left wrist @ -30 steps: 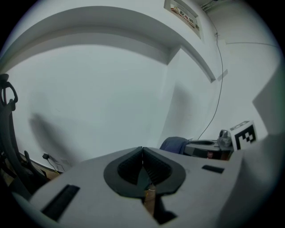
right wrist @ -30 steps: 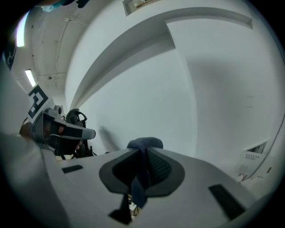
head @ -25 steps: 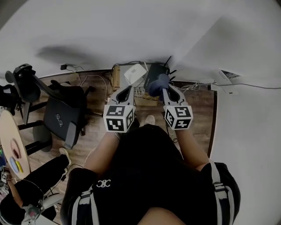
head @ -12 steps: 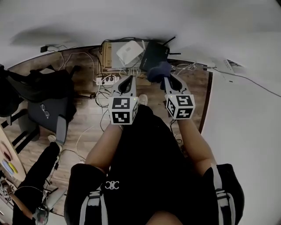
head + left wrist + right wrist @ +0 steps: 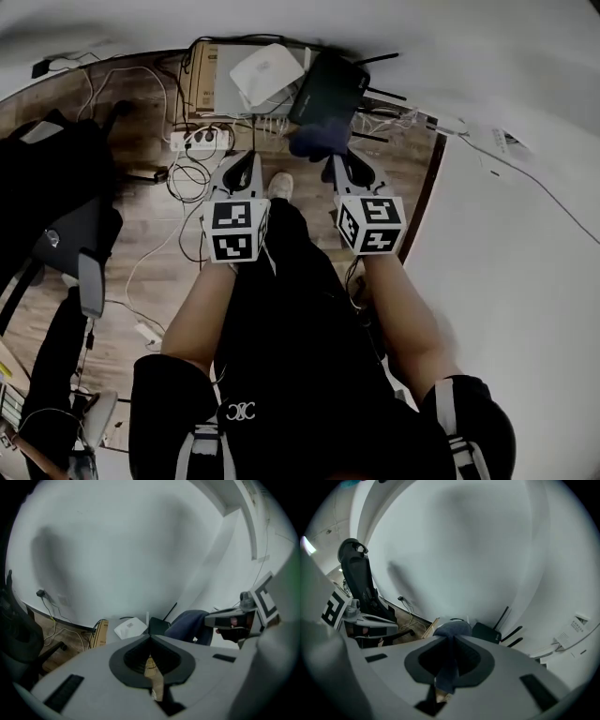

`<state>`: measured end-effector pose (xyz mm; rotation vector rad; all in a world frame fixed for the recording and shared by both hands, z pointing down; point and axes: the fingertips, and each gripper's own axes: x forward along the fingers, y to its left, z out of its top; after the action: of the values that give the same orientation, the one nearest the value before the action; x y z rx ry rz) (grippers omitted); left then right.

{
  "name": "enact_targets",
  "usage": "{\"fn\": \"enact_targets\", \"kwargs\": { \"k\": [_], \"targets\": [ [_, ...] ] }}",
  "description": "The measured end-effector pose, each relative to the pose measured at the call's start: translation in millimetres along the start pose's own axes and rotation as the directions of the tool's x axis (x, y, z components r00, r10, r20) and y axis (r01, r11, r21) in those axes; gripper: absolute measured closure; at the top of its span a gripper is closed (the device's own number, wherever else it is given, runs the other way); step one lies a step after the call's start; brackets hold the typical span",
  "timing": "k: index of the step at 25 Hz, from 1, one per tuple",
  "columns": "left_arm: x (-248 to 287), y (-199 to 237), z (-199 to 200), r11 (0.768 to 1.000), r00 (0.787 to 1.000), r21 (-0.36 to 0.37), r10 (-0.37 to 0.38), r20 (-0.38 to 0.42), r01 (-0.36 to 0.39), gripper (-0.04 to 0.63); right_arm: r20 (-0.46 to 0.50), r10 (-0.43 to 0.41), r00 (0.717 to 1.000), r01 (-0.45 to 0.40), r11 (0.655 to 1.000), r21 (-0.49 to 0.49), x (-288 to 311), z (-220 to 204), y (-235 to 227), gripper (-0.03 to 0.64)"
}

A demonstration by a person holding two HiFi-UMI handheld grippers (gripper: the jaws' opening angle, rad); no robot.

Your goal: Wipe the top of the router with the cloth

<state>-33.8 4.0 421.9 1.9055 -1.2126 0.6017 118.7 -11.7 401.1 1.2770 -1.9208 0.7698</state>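
Cloth (image 5: 314, 142) sits pinched in the right tool (image 5: 333, 161); the black router (image 5: 328, 89) lies just ahead of it on the floor. Right arm is nearer; the left tool (image 5: 249, 161) is pressed together, empty

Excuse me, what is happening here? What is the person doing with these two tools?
A person stands over a black router by the wall, with a gripper in each hand. The right gripper is shut on a dark blue cloth, held at the router's near edge; whether the cloth touches it is unclear. The left gripper is shut and empty, off to the side. A white device lies beside the router.
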Motion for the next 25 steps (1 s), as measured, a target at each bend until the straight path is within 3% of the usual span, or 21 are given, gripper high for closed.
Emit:
{"fn": "enact_targets", "kwargs": {
  "k": [4, 9, 17, 25],
  "targets": [
    [14, 15, -43, 0.999, 0.998, -0.035, -0.014, -0.056, 0.012, 0.592, -0.028, 0.019, 0.999, -0.019, 1.000, -0.003, 33, -19, 9, 0.595],
    [44, 41, -81, 1.000, 0.995, -0.023, -0.009, -0.095, 0.007, 0.592, -0.049, 0.005, 0.999, -0.006, 1.000, -0.018, 80, -42, 7, 0.595],
    [91, 59, -85, 0.995, 0.995, 0.090, -0.041, -0.087, 0.049, 0.592, -0.092, -0.008, 0.996, 0.002, 0.998, -0.059, 154, -80, -5, 0.595],
    [108, 51, -82, 0.986, 0.991, 0.134, -0.090, -0.101, 0.104, 0.592, -0.144, -0.054, 0.988, 0.050, 0.998, -0.032, 206, -107, -23, 0.595]
  ]
}}
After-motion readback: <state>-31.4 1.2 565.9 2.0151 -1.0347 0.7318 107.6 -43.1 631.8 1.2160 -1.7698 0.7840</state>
